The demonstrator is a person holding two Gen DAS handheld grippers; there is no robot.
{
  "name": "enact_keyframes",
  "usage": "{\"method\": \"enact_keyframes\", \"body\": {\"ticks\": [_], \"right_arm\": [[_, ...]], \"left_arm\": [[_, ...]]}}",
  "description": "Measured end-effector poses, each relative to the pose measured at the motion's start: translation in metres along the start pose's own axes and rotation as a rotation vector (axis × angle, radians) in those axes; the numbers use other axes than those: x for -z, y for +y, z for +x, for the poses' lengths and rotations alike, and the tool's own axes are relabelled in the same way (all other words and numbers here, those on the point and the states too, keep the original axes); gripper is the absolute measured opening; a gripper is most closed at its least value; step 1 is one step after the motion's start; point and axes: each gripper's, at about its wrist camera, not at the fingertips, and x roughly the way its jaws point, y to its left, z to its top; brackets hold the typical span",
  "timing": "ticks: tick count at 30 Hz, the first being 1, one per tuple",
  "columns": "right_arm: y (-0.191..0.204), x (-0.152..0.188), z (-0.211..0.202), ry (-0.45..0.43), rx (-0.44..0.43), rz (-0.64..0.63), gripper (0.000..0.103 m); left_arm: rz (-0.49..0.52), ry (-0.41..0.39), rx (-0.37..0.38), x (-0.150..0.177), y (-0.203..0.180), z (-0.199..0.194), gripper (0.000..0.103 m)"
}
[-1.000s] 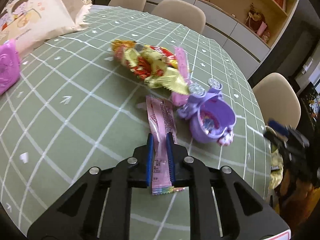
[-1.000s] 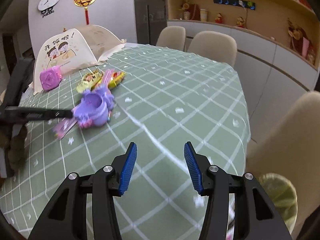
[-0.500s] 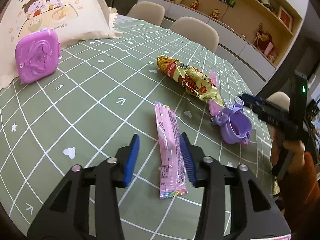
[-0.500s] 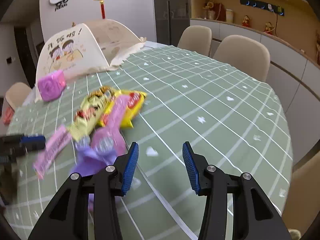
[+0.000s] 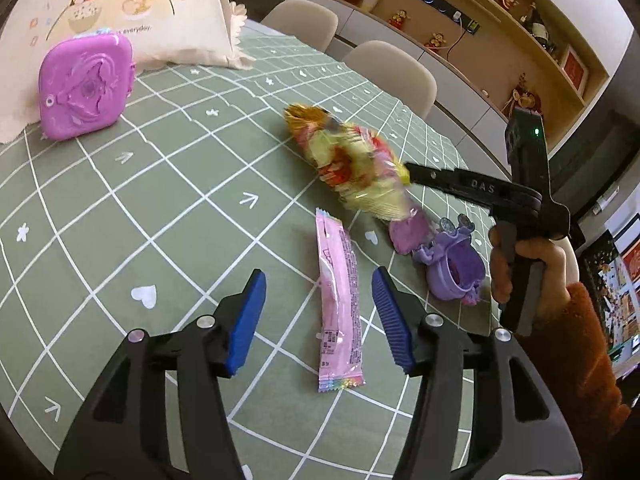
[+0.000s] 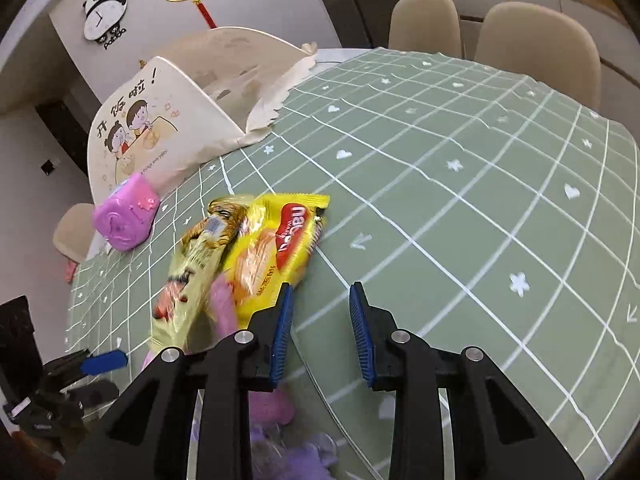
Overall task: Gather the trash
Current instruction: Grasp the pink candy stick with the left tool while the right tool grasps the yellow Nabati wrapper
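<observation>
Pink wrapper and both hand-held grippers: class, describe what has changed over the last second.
The left hand-held gripper opened, releasing the pink wrapper, which lies flat on the table. The right hand-held gripper, open, moved in beside the yellow snack bag. The purple cup stayed put.

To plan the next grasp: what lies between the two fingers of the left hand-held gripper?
In the left wrist view, the pink wrapper lies flat on the tablecloth between the open left hand-held gripper fingers, untouched.
</observation>
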Motion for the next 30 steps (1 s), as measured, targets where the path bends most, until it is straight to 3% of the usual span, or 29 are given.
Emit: {"method": "enact_keyframes", "body": {"ticks": [7, 11, 17, 18, 22, 30], "right_arm": [[0.013, -0.024, -0.014, -0.075, 0.007, 0.025, 0.03], [0.016, -0.032, 0.009, 0.021, 0.011, 0.034, 0.032], [0.027, -0.031, 0.042, 0.15, 0.009, 0.023, 0.032], [0.033, -0.03, 0.041, 0.148, 0.024, -0.007, 0.021], [0.048, -0.022, 0.017, 0.095, 0.061, -0.057, 0.01], [0.08, 0.02, -0.074, -0.097, 0.109, -0.129, 0.007]], "left_arm": [[-0.035, -0.026, -0.014, -0.004, 0.007, -0.008, 0.053], [-0.069, -0.075, -0.044, -0.007, 0.016, -0.018, 0.054], [-0.113, -0.087, -0.059, -0.013, 0.029, -0.02, 0.054], [-0.12, -0.089, -0.061, -0.013, 0.03, -0.021, 0.054], [-0.136, -0.091, -0.061, -0.013, 0.035, -0.021, 0.055], [-0.054, -0.022, -0.031, -0.004, 0.016, -0.006, 0.059]]}}
